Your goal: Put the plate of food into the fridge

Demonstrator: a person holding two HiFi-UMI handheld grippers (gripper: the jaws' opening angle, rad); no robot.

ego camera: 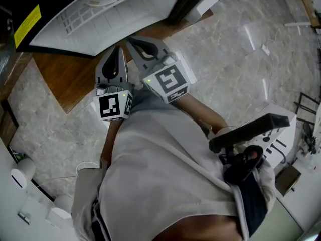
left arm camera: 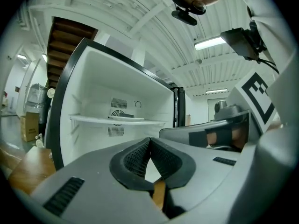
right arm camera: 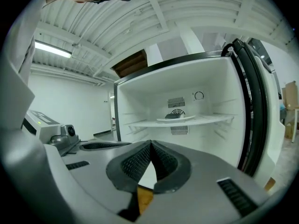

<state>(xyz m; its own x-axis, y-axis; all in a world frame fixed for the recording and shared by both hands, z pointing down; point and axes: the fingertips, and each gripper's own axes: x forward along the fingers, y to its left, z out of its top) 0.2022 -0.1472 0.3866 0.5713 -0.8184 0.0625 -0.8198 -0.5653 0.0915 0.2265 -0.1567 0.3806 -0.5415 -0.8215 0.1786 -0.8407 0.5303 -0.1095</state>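
Although the plate [right arm camera: 177, 117] already sits on the white shelf [right arm camera: 205, 121] inside the fridge [right arm camera: 140, 101], with a dark item of food on it that is too small to identify, the compartment stands wide open and the job cannot be judged complete. Left gripper [left arm camera: 149, 140] is clenched, its ribbed pads meeting at the tips with nothing between them; right gripper [right arm camera: 151, 144] is likewise clenched and empty. Both are held close together in front of the person's body, well apart from the plate. Principal risk, in my judgement, is the closing of the fridge: with both sets of jaws shut, any push on the door would be made with smooth hard casing, which could skid off the edge. The white racked panel [ego camera: 100, 14] at the top of the head view is probably the door's inner face. A hard swing could shake the shelf and shift the plate. How near the plate lies to the shelf's front edge cannot be settled from either gripper view. A door left ajar would leave the food unchilled.
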